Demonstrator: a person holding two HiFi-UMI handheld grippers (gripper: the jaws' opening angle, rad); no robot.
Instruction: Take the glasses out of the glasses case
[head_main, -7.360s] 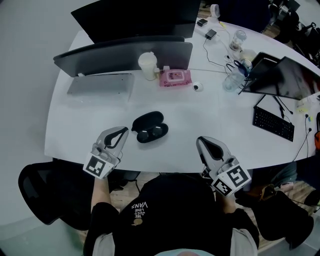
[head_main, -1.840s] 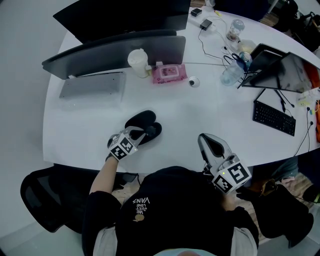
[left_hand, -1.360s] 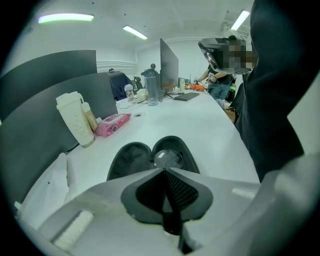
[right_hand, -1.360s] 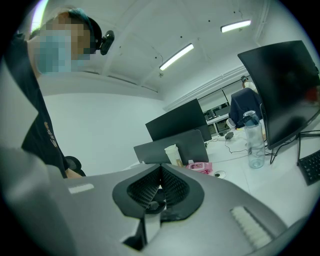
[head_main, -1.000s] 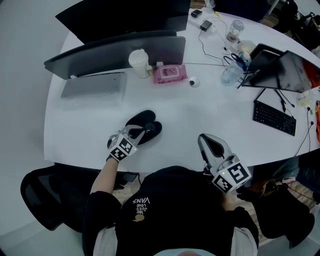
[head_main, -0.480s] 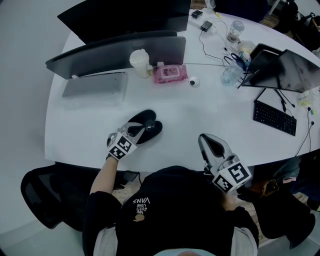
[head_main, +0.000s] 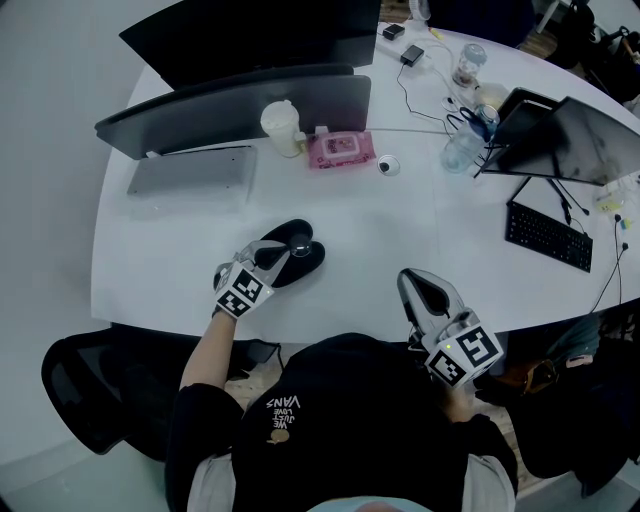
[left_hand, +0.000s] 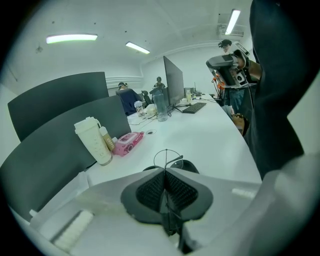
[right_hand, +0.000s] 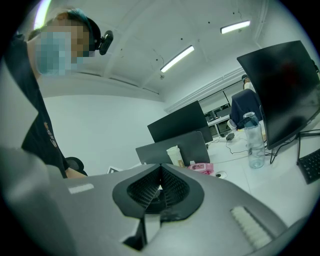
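Observation:
The black glasses case (head_main: 306, 263) lies open on the white table (head_main: 400, 225), near its front edge. My left gripper (head_main: 284, 252) sits right over the case, shut on the thin wire-rimmed glasses (head_main: 300, 246). In the left gripper view the jaws of the left gripper (left_hand: 165, 173) are closed on the wire frame, and one round rim of the glasses (left_hand: 167, 159) sticks up past the tips with the case (left_hand: 188, 165) just behind. My right gripper (head_main: 411, 284) rests at the table's front edge, shut with nothing in it; the right gripper (right_hand: 160, 173) shows its pads pressed together.
A grey laptop (head_main: 191, 176), a dark screen panel (head_main: 240, 105), a white cup (head_main: 281, 128) and a pink wipes pack (head_main: 345, 150) stand behind the case. At the right are a water bottle (head_main: 461, 152), a dark tablet (head_main: 565, 140) and a keyboard (head_main: 545, 238). A black chair (head_main: 85, 395) is at lower left.
My left gripper reached the case, closed on the glasses, and has edged slightly up and to the right in the last second. The right gripper has stayed put.

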